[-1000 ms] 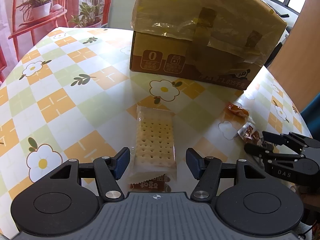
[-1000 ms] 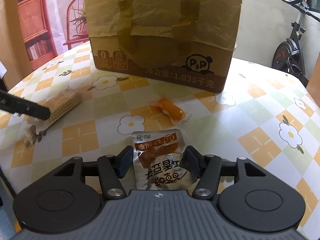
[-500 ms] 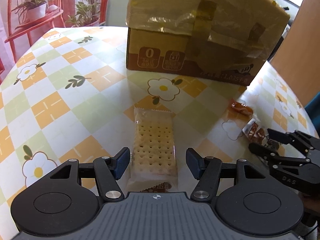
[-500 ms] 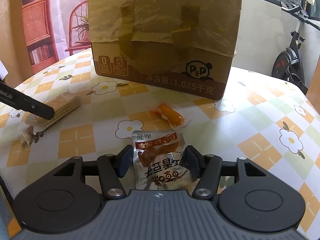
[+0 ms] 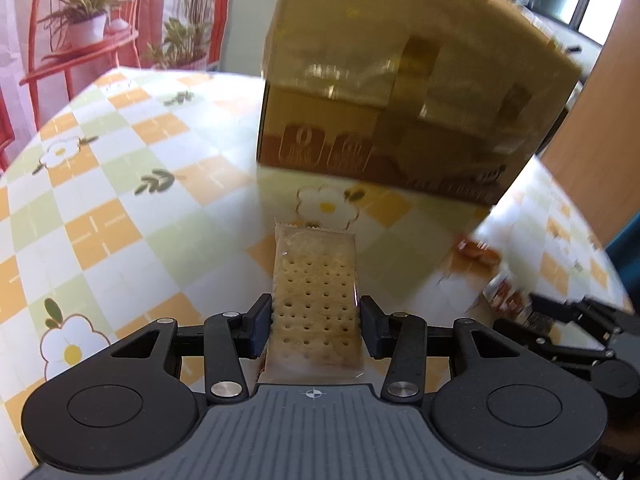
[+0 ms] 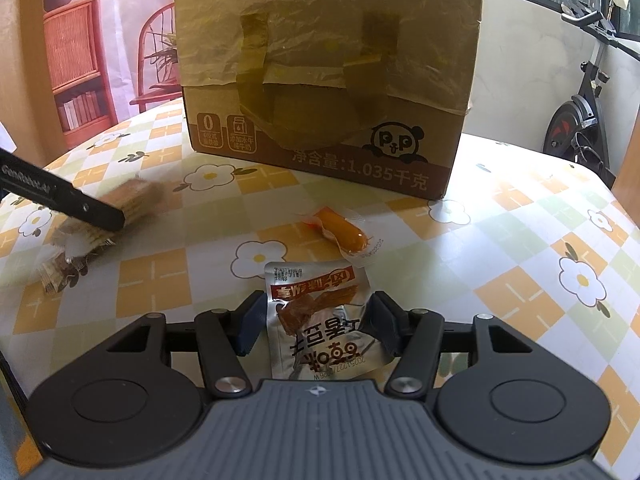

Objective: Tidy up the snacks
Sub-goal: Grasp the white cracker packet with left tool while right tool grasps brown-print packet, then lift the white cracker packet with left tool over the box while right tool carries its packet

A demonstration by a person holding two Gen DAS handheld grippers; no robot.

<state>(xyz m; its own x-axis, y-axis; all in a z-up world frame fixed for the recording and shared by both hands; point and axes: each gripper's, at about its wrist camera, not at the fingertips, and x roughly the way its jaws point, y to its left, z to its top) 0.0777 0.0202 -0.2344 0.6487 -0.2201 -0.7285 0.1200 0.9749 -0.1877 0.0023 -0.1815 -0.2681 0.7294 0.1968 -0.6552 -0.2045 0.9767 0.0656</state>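
Note:
My left gripper is shut on a clear packet of crackers and holds it tilted up off the table; the packet also shows blurred in the right wrist view. My right gripper is shut on a silver snack pouch with red print. A small orange sausage snack lies on the table just ahead of the pouch. A large cardboard box with a taped top stands behind it and also shows in the left wrist view.
The table has a checked flower cloth. A small brown wrapper lies at the left of the right wrist view. Red plant stands, a chair and an exercise bike stand beyond the table edges.
My left gripper has closed on the cracker packet and lifted it, moving toward the box. My right gripper has closed on the silver pouch.

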